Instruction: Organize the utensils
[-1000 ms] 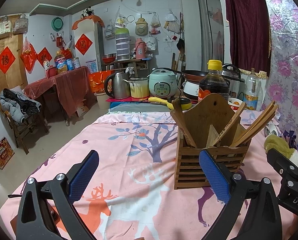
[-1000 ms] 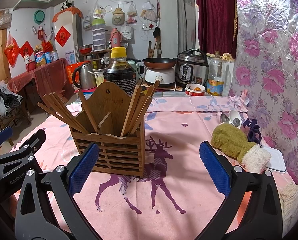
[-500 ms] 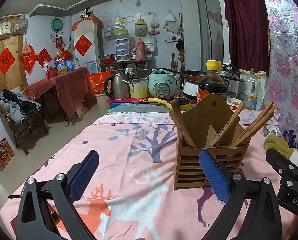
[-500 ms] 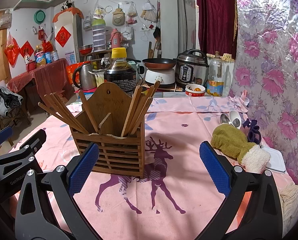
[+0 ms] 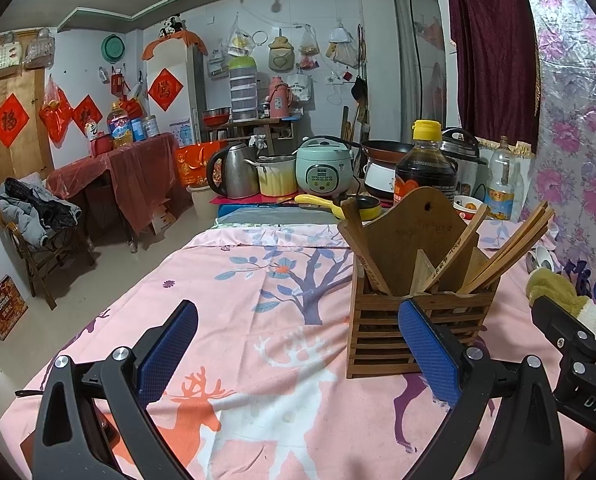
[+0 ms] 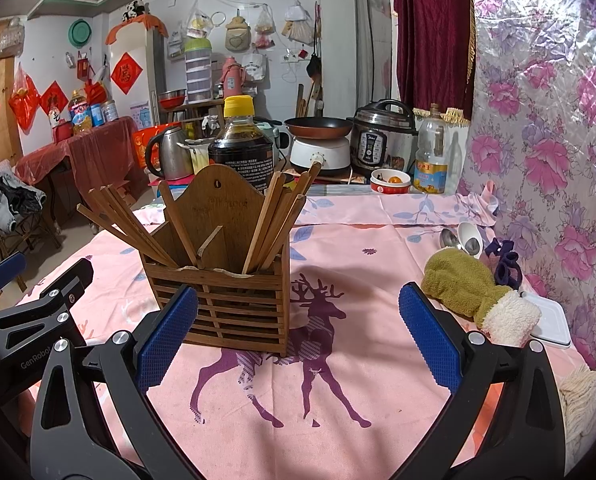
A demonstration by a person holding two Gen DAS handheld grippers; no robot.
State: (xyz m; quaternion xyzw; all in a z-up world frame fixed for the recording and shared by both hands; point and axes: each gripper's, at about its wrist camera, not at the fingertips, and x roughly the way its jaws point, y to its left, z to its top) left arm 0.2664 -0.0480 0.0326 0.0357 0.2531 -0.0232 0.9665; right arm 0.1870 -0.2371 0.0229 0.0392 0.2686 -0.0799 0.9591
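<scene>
Two hand-held grippers, the left hand-held gripper (image 5: 298, 354) and the right hand-held gripper (image 6: 298, 336), were spread wide and empty; the slatted wooden utensil holder (image 6: 222, 280) with brown wooden chopsticks (image 6: 276, 216) stood on the pink deer-print counter (image 6: 337, 360).

Bright, sharp, fisheye-warped edges

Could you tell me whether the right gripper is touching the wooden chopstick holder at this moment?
Cannot tell. In the right wrist view the right gripper is open, but its left pad overlaps the wooden chopstick holder, hiding any gap; the left wrist view doesn't settle it.
</scene>
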